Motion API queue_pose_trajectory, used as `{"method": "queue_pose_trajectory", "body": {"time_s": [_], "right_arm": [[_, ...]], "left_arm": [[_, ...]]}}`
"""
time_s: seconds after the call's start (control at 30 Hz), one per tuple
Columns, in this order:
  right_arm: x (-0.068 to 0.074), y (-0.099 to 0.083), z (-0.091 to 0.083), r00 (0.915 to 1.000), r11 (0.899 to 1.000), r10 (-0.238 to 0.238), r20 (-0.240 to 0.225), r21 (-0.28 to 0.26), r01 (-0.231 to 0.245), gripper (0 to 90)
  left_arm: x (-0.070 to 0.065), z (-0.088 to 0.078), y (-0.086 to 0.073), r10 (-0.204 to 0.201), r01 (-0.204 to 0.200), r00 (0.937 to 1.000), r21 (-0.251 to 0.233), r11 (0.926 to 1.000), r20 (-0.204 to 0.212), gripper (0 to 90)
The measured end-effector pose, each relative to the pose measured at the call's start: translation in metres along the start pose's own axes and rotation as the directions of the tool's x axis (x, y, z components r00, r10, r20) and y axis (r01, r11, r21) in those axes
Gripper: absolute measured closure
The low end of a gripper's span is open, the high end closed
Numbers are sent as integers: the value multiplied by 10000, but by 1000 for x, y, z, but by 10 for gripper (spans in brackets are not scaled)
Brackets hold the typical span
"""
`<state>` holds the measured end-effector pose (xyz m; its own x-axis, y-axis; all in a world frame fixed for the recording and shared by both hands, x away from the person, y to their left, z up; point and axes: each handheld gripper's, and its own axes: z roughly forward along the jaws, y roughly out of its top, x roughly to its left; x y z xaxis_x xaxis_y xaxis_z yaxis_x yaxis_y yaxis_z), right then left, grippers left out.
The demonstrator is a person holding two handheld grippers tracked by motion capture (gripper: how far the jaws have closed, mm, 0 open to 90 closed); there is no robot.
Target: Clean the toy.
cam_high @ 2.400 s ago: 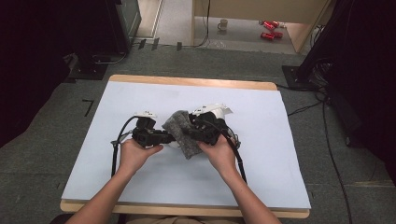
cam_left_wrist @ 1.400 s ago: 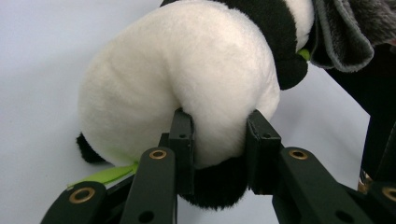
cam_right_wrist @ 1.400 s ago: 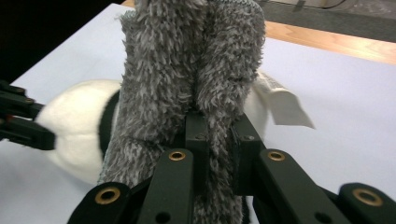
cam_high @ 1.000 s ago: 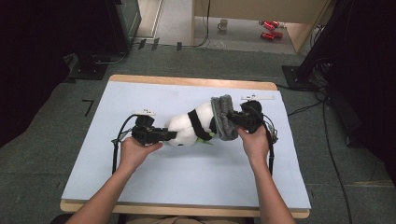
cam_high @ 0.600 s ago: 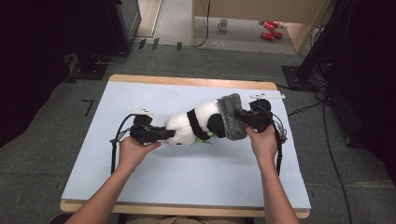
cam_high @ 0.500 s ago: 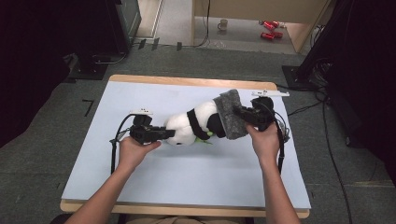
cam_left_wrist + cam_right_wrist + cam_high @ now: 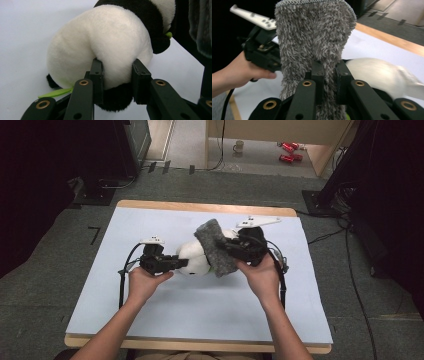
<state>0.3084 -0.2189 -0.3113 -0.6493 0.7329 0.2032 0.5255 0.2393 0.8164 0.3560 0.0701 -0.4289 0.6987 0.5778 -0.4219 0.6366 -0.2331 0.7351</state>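
On the tabletop [image 7: 150,320], mid-board, lies a plush panda [image 7: 100,47]: soft, light, squashy, best pinched by a fold of body. The left hand-held gripper [image 7: 117,75] pinches its white rump. The right hand-held gripper [image 7: 329,75] clamps a limp, fluffy grey cloth [image 7: 312,37] over the panda.

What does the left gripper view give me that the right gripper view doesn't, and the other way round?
Left gripper view alone: the left gripper with its fingers pinching the panda's white body, plus its black limbs and a green leaf.

Right gripper view alone: the right gripper clamped on the grey cloth, the table's wooden edge, and the other hand farther off.

Both: the plush panda on the pale blue table.
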Motion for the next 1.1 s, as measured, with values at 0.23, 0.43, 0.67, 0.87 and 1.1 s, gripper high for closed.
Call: {"method": "queue_pose_trajectory", "body": {"time_s": [0.23,0.43,0.67,0.87,1.1], "right_arm": [[-6,-21,39,9990,9939,23,436,1101,-71,818],[-26,-35,49,9965,9902,387,735,1309,-481,818],[-35,-42,47,9960,9877,575,685,1411,-668,818],[-36,-46,46,9960,9852,596,670,1565,-695,817],[-41,-56,42,9951,9849,789,603,1496,-871,816]], "left_arm": [[-2,0,-2,149,-149,9999,31,9999,-48,675],[-5,2,-2,483,-484,9988,38,9988,48,569],[-2,-8,1,914,-923,9947,164,9956,468,484],[11,-19,8,1290,-1277,9878,-210,9916,866,433],[29,-10,17,1668,-1691,9817,175,9855,920,384]]}}
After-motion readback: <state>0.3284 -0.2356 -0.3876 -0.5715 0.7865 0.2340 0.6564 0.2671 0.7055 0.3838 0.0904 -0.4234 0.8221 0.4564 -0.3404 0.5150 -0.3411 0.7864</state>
